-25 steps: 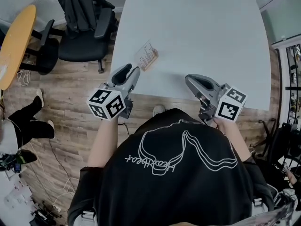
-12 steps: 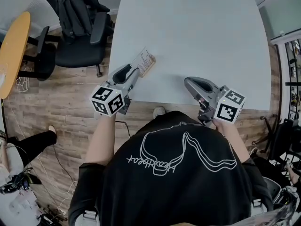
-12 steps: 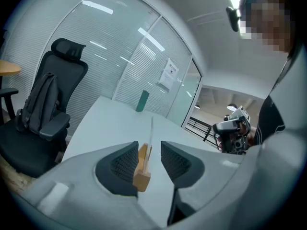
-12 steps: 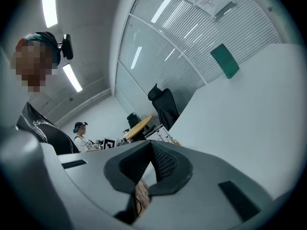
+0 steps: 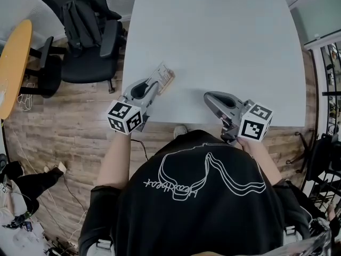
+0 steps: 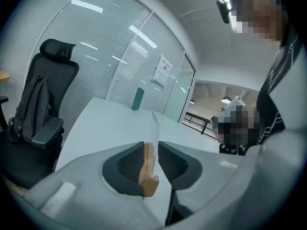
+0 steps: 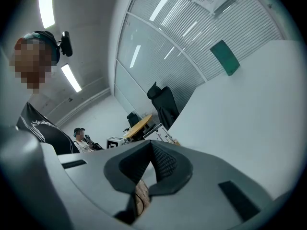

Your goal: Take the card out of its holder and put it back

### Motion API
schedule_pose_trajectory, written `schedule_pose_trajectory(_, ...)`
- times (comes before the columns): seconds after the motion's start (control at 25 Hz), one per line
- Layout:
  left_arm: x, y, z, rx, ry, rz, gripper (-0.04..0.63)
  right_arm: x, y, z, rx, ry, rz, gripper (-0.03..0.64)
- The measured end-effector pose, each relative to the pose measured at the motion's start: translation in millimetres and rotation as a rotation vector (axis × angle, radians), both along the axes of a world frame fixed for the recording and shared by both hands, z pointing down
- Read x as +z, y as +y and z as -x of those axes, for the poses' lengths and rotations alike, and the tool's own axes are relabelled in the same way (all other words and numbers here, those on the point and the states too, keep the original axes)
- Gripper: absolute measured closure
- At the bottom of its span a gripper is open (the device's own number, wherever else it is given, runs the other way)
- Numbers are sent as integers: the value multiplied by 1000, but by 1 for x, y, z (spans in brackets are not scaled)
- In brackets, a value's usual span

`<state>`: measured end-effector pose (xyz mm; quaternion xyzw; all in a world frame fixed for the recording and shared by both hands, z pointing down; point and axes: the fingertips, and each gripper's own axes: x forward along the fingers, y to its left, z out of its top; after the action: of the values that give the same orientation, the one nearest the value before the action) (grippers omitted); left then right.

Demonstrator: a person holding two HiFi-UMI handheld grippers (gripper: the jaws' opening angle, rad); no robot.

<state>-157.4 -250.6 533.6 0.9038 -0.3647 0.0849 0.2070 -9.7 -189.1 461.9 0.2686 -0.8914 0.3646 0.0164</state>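
Plainly the left tongs (image 5: 153, 85) are the nearer. Their jaws have just been closing and pinch the near end of the holder (image 5: 164, 76). It lies at the desk (image 5: 224, 36) edge, its long axis running straight ahead of them, card (image 6: 155, 128) upright in it. The right tongs (image 5: 209, 97) are clenched on nothing, well apart to the right.

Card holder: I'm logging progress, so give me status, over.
Left gripper jaws just closed on card holder, card in it. Right gripper shut, empty. Nothing in the way.
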Motion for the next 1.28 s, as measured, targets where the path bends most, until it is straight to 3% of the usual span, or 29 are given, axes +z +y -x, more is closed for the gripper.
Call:
schedule_pose_trajectory(0.32,-3,-4,-7,16,-53,-42,563,9,1,-1,-3,7,33,607)
schedule_pose_trajectory(1.28,-9,0,-6,24,-67,-58,569,28,-5,-1,15,-3,96,607)
